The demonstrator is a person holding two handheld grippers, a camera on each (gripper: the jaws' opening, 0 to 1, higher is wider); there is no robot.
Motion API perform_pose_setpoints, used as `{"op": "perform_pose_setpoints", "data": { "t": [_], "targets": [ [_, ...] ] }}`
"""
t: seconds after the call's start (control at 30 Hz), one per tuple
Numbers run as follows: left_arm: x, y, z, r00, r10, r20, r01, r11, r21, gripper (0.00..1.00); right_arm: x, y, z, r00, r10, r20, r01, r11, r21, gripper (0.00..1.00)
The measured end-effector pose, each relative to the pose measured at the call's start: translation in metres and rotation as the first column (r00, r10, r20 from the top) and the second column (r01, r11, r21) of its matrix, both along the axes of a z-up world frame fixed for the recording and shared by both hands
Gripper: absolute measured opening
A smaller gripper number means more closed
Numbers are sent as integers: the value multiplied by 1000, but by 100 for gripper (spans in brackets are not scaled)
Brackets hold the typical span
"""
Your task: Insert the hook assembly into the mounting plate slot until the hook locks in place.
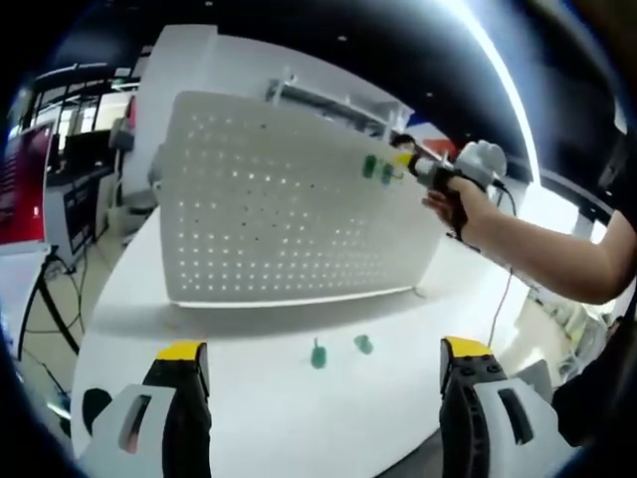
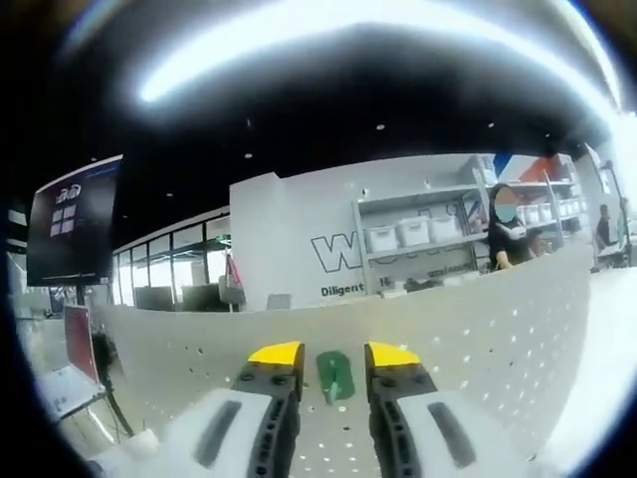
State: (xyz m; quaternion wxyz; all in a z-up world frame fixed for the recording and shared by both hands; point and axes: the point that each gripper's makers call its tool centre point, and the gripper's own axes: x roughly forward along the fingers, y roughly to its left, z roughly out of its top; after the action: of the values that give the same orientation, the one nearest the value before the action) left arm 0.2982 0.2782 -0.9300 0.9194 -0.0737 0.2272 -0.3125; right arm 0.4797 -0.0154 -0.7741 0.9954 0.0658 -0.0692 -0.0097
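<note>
Left gripper view, from left to right: the left gripper [image 1: 326, 360] has its yellow-tipped jaws spread wide with nothing between them. Ahead of them, on the white table [image 1: 249, 418], lie two loose green hooks [image 1: 318, 355], close together, roughly midway between the jaw tips. Beyond these stands the white pegboard plate [image 1: 279, 209], upright on the table. At its upper right edge, two more green hooks [image 1: 377, 169] sit on the board, and just right of them a hand [image 1: 463, 204] holds the right gripper [image 1: 420, 166] against the board.

Right gripper view: the right gripper [image 2: 332, 355] has its jaws close together with a green hook [image 2: 335, 376] pinched between the tips, against the pegboard plate [image 2: 478, 329], which stretches left and right beyond the jaws.
</note>
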Motion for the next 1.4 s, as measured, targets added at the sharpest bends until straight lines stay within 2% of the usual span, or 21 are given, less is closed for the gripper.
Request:
{"op": "perform_pose_setpoints", "data": {
  "t": [0.27,0.43,0.6,0.83,1.0,1.1,1.4],
  "targets": [
    [-7,2,-5,1000,-1,-24,1,1000,15,99,-20,-2,-11,998,33,-53,-35,999,-40,27],
    [-11,3,-7,1000,1,-32,0,1000,22,99,-37,-1,-32,990,69,-123,-77,995,-63,33],
    [-14,2,-9,999,-2,-37,3,1000,23,99,-58,-2,-57,978,87,-192,-105,991,-82,34],
    [-18,0,-11,999,-12,-48,13,1000,15,100,-81,-9,-83,964,76,-254,-94,994,-61,38],
    [-21,-3,-13,998,-22,-58,23,1000,21,100,-95,-3,-92,954,98,-284,-122,990,-65,41],
    [-23,-4,-12,998,-26,-58,27,999,18,100,-101,1,-98,946,114,-303,-155,981,-113,43],
    [-27,-4,-14,998,-25,-66,26,1000,16,100,-120,18,-119,919,173,-355,-228,966,-119,45]
  ]
}}
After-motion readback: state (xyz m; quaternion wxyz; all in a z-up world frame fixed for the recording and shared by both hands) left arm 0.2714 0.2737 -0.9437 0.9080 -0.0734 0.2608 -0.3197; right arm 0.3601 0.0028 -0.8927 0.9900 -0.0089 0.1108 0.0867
